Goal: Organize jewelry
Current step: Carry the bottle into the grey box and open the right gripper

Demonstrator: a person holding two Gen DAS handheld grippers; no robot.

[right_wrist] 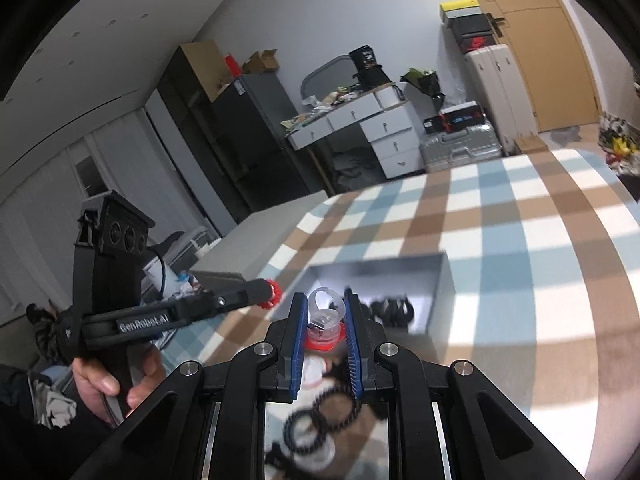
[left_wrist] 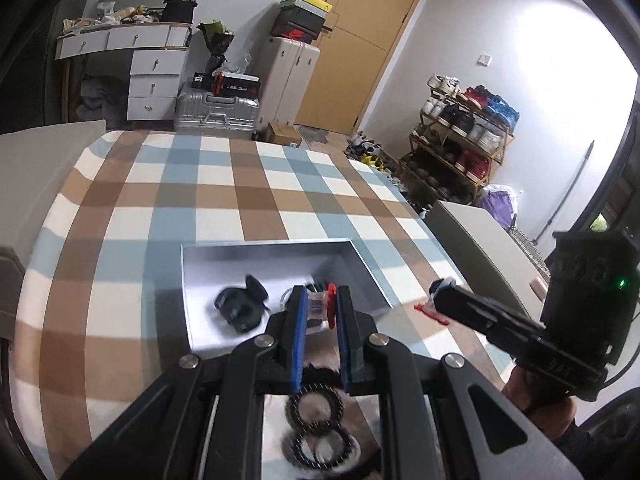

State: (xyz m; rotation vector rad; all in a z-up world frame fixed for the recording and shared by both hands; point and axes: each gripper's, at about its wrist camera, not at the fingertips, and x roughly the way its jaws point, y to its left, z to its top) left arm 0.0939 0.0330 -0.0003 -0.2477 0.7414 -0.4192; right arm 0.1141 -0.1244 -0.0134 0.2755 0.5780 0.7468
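Note:
A grey open box (left_wrist: 360, 268) sits on the checked tablecloth and holds a black coiled piece (left_wrist: 240, 306). My left gripper (left_wrist: 322, 306) hovers over the box's near right corner, shut on a small clear and red jewelry piece (left_wrist: 320, 304). My right gripper (right_wrist: 326, 316) is shut on a clear ring with a red base (right_wrist: 323, 320), held above the table beside the box (right_wrist: 444, 296). Black coiled loops (right_wrist: 390, 308) lie in the box. Each gripper shows in the other's view: the right one (left_wrist: 440, 298), the left one (right_wrist: 270, 294).
The checked tablecloth (left_wrist: 240, 200) covers the table, whose edge drops off at the right. Black spiral rings (left_wrist: 316, 404) lie under the left gripper's body. Suitcases, a dresser, a shoe rack and a door stand in the room behind.

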